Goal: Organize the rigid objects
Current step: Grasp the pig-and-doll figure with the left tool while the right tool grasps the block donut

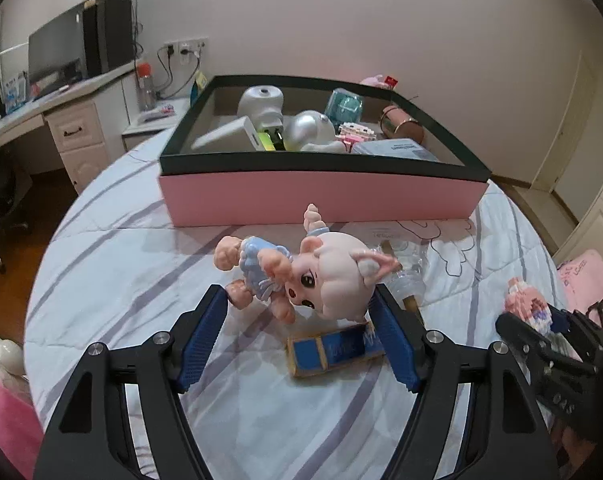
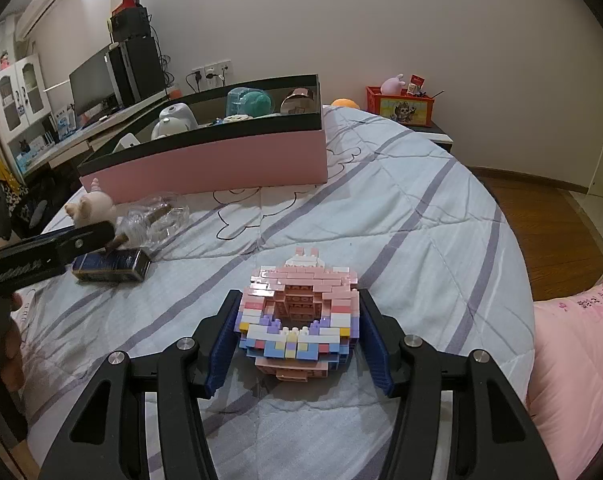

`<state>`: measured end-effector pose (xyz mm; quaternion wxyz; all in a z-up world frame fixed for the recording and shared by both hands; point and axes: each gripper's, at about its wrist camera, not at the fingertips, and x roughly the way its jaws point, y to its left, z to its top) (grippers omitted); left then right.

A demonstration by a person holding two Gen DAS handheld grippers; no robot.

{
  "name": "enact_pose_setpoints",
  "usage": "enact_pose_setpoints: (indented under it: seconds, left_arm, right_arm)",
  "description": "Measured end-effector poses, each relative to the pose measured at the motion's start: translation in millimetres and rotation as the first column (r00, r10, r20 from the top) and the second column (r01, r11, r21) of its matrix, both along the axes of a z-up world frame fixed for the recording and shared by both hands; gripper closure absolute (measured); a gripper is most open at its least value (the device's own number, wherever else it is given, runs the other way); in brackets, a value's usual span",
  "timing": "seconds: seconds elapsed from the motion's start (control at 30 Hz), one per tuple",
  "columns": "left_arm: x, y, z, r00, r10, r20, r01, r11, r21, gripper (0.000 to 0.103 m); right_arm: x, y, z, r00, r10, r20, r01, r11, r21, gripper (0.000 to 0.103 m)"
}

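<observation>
Your left gripper (image 1: pixel 299 312) has its blue pads (image 1: pixel 205 336) spread on either side of the pink unicorn doll (image 1: pixel 301 276), which lies on its side on the striped bedspread (image 1: pixel 141 264); the right pad looks close to the doll's head, but you cannot tell whether it touches. Just near of the doll lies a blue box (image 1: pixel 333 350), and a clear plastic shell (image 1: pixel 409 276) sits to its right. Your right gripper (image 2: pixel 297 320) is clenched on the pink brick model (image 2: pixel 299 312), both pads pressed to its sides. Far across the bedspread stands the pink storage box (image 1: pixel 321 196), already filled with toys and other items.
</observation>
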<state>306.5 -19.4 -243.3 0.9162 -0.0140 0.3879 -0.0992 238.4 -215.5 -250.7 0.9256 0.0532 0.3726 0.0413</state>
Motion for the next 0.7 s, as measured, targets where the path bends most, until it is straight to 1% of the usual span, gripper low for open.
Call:
enact_pose_setpoints:
  seconds: [0.03, 0.1, 0.13, 0.17, 0.23, 0.27, 0.3, 0.33, 0.43, 0.5, 0.53, 0.63, 0.7]
  left_arm:
    - [-2.5, 1.6, 0.5, 1.000, -0.003, 0.002, 0.003, 1.000, 0.000, 0.030]
    - [-10.2, 4.9, 0.8, 1.000, -0.015, 0.002, 0.015, 1.000, 0.005, 0.045]
    - [-14.8, 7.5, 0.6, 1.000, -0.016, 0.003, 0.016, 1.000, 0.013, 0.045]
    - [-17.4, 10.3, -0.1, 1.000, -0.014, 0.004, 0.014, 1.000, 0.013, 0.045]
    - [-19.9, 18.0, -3.8, 1.000, -0.006, -0.005, 0.006, 1.000, 0.005, 0.037]
    - [-19.4, 22.5, -5.7, 1.000, 0.011, -0.008, -0.011, 1.000, 0.000, 0.027]
    - [-17.9, 28.0, -7.2, 0.999, 0.035, -0.016, -0.035, 0.999, -0.010, 0.021]
    - [-17.1, 30.7, -8.0, 0.999, 0.041, -0.021, -0.041, 0.999, -0.023, 0.020]
    - [-8.9, 39.1, -7.2, 0.999, 0.027, -0.041, -0.032, 0.990, -0.139, 0.018]
    - [-2.2, 41.1, -6.3, 0.999, 0.028, -0.039, -0.034, 0.982, -0.185, 0.013]
    - [1.6, 40.5, -7.5, 0.999, 0.026, -0.045, -0.034, 0.981, -0.192, 0.011]
    - [14.3, 34.1, -12.2, 0.996, 0.053, -0.068, -0.064, 0.984, -0.166, 0.011]
    - [18.3, 32.6, -14.0, 0.996, 0.061, -0.070, -0.071, 0.987, -0.147, 0.021]
  right_arm:
    - [0.1, -0.3, 0.0, 1.000, 0.000, 0.000, 0.000, 1.000, 0.004, 0.046]
    - [0.1, 0.0, 0.2, 1.000, 0.000, -0.002, 0.000, 1.000, 0.001, 0.046]
    - [-0.5, 1.5, 0.0, 1.000, 0.000, -0.003, 0.000, 1.000, -0.003, 0.046]
    - [-0.7, 2.2, 0.0, 1.000, -0.001, -0.003, 0.001, 1.000, -0.008, 0.046]
    - [0.0, 3.6, 0.1, 1.000, -0.002, -0.009, 0.002, 1.000, -0.022, 0.046]
    - [0.9, 4.4, 0.1, 1.000, -0.003, -0.012, 0.003, 1.000, -0.029, 0.046]
    - [1.4, 5.3, 0.0, 1.000, -0.004, -0.013, 0.004, 0.999, -0.037, 0.046]
    - [1.6, 6.6, 0.0, 1.000, -0.004, -0.015, 0.004, 0.999, -0.046, 0.046]
    - [2.5, 7.8, -0.1, 1.000, -0.005, -0.018, 0.004, 0.998, -0.059, 0.046]
    - [2.4, 7.9, -0.2, 1.000, -0.004, -0.019, 0.003, 0.998, -0.061, 0.046]
    - [2.6, 7.9, 0.0, 1.000, -0.004, -0.019, 0.003, 0.998, -0.063, 0.046]
    - [3.1, 9.3, 0.0, 1.000, -0.004, -0.020, 0.002, 0.998, -0.070, 0.046]
    - [3.2, 9.7, -0.2, 1.000, -0.003, -0.021, 0.001, 0.997, -0.073, 0.046]
